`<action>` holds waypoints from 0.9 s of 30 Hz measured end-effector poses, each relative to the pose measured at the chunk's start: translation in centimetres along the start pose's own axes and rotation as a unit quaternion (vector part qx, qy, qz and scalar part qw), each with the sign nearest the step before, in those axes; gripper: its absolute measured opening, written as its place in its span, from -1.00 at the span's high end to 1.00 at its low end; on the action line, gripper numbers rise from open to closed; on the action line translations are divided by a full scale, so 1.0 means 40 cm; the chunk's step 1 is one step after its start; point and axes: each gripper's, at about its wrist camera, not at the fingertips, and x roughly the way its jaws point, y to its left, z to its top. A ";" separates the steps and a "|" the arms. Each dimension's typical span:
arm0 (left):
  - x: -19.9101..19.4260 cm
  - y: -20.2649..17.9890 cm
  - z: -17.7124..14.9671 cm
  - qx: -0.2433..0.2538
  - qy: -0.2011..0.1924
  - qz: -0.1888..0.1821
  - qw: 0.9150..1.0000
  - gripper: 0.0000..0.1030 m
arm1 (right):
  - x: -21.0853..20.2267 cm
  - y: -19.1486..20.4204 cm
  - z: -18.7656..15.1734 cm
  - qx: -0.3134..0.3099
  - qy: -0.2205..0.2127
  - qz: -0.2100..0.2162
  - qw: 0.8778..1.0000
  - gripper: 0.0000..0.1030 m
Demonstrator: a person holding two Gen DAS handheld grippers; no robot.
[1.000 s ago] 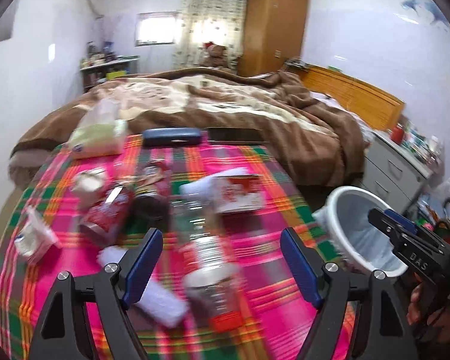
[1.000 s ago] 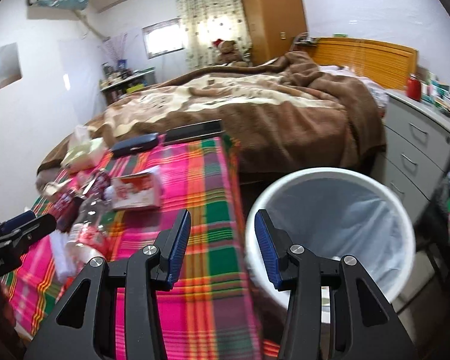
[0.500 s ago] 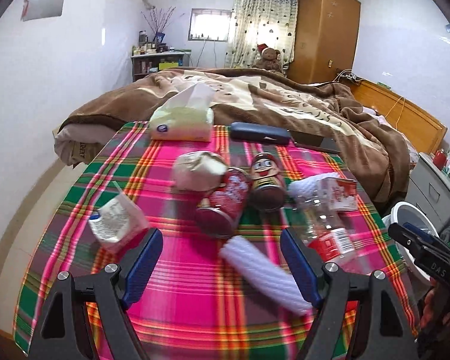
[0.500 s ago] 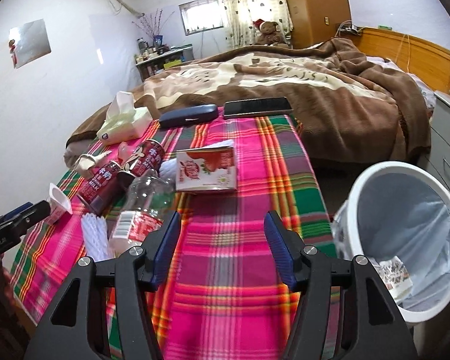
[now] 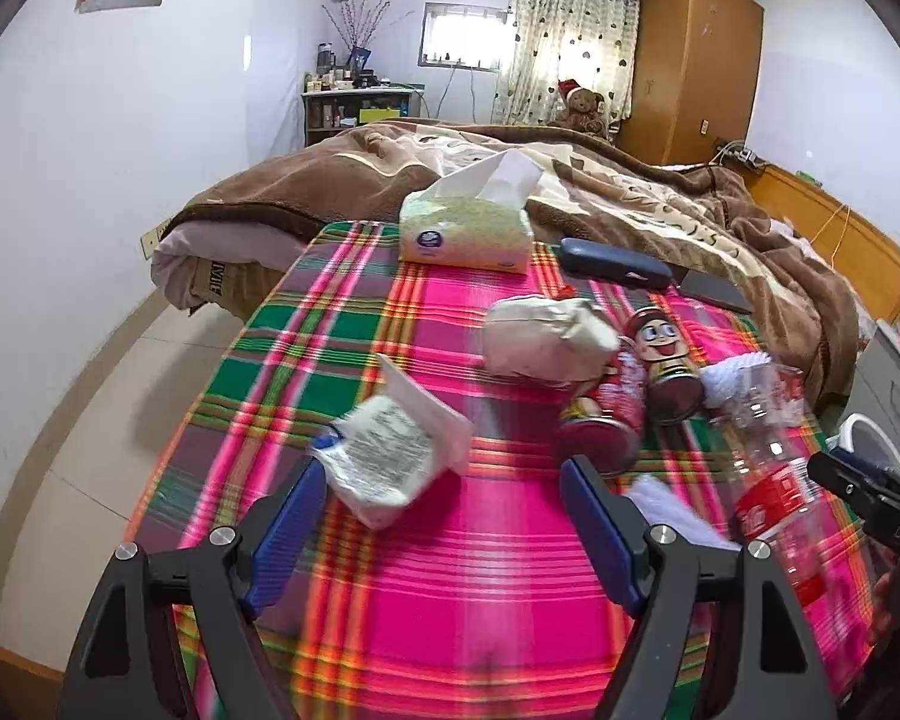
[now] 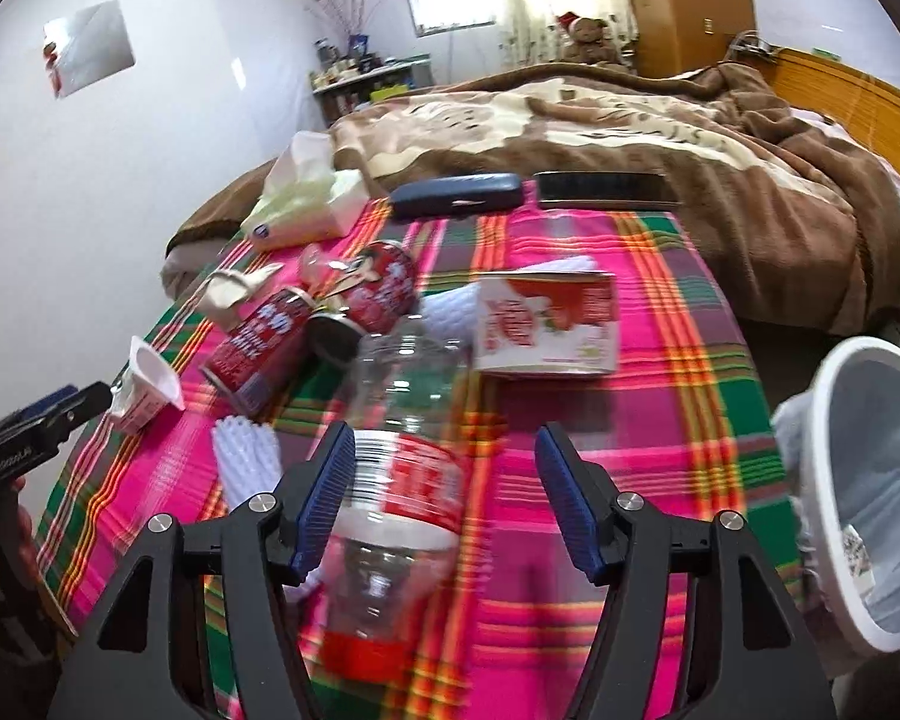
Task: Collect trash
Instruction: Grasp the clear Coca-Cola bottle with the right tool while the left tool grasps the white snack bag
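Clear plastic bottle point(image 6: 399, 468) lies neck pointing away.

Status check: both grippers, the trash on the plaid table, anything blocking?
Left gripper open, empty, near white yogurt cup. Right gripper open, jaws just widened, over clear plastic bottle, not gripped. Two red cans crowd the bottle's neck. White bin unobstructed.

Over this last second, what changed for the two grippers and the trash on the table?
Both grippers swung left from the bin side. The left gripper, open, now faces the yogurt cup. The right gripper has just been opening, with the plastic bottle between its jaws, ungripped. Table items stayed put.
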 end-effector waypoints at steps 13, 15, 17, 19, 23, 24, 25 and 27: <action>0.132 0.066 0.043 0.085 0.057 0.002 0.995 -0.62 | 0.074 0.032 0.009 0.000 0.048 -0.038 0.998 -0.43; 0.137 0.066 0.040 0.084 0.059 -0.007 0.995 -0.62 | 0.077 0.029 0.007 0.004 0.051 -0.044 0.998 -0.43; 0.143 0.053 0.034 0.091 0.063 -0.021 0.994 -0.62 | 0.080 0.026 0.006 0.007 0.055 -0.051 0.997 -0.43; 0.149 0.041 0.025 0.086 0.077 -0.038 0.993 -0.62 | 0.079 0.022 0.006 0.010 0.056 -0.052 0.997 -0.43; 0.146 0.013 0.010 0.089 0.090 -0.083 0.988 -0.62 | 0.082 0.020 0.004 0.004 0.064 -0.067 0.996 -0.43; 0.142 0.005 0.008 0.094 0.093 -0.096 0.987 -0.62 | 0.080 0.019 0.003 0.005 0.063 -0.071 0.995 -0.43; 0.140 0.001 0.009 0.097 0.093 -0.100 0.986 -0.62 | 0.079 0.017 0.003 0.008 0.062 -0.072 0.995 -0.43; 0.141 -0.002 0.016 0.102 0.089 -0.090 0.987 -0.62 | 0.081 0.015 0.004 0.012 0.061 -0.071 0.996 -0.43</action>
